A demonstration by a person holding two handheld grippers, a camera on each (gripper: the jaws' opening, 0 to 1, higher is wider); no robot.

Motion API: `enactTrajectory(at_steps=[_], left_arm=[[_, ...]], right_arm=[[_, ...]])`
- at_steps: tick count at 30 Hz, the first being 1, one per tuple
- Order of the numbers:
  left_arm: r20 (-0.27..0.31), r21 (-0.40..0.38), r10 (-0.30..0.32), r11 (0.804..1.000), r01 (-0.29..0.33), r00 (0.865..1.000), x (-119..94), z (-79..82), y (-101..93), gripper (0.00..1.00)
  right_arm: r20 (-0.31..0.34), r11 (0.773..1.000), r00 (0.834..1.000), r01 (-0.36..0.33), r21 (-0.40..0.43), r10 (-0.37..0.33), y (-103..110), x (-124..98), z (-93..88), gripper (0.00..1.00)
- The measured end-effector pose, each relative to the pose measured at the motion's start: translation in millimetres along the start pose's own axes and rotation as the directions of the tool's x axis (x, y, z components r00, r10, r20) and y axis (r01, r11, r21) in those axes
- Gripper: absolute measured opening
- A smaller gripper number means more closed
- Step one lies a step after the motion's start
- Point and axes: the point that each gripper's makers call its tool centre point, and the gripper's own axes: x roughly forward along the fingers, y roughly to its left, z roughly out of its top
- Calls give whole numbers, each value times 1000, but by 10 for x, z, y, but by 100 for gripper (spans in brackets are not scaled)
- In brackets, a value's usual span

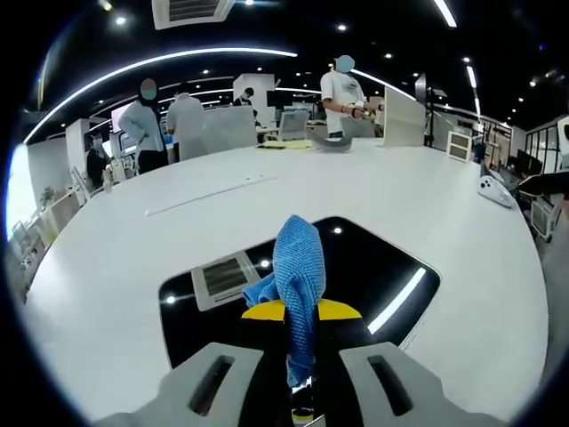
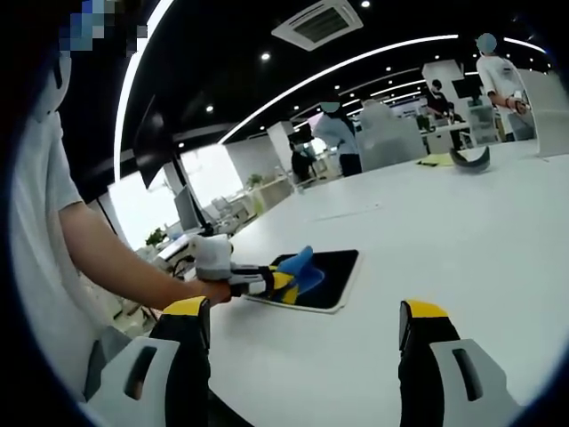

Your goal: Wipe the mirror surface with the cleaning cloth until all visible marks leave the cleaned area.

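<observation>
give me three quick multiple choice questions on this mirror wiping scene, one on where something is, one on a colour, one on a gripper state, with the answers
1. Where does the mirror lie?
A. flat on the white table
B. propped against a wall
C. on the floor

2. What colour is the cleaning cloth?
A. red
B. blue
C. green

3. How does the right gripper stand?
A. shut on the cloth
B. shut on the mirror
C. open, holding nothing

Answers:
1. A, the dark reflective panel rests flat on the tabletop in both views.
2. B, the cloth is blue in the left gripper view and in the right gripper view.
3. C, its yellow-tipped jaws stand wide apart over bare table, while the left gripper is the one shut on the cloth.
</observation>
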Motion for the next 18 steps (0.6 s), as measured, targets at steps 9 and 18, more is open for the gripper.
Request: enactTrajectory(at_steps=[9, 18], left_arm=[[3, -1, 12, 1000, -12, 1000, 55, 28, 101, 7], [4, -2, 28, 1000, -28, 1000, 116, 65, 230, 7]], right_arm=[[-4, 1000, 1000, 1, 7, -1, -17, 5, -18, 87], [-9, 1000, 1000, 9, 16, -9, -41, 4, -31, 87]])
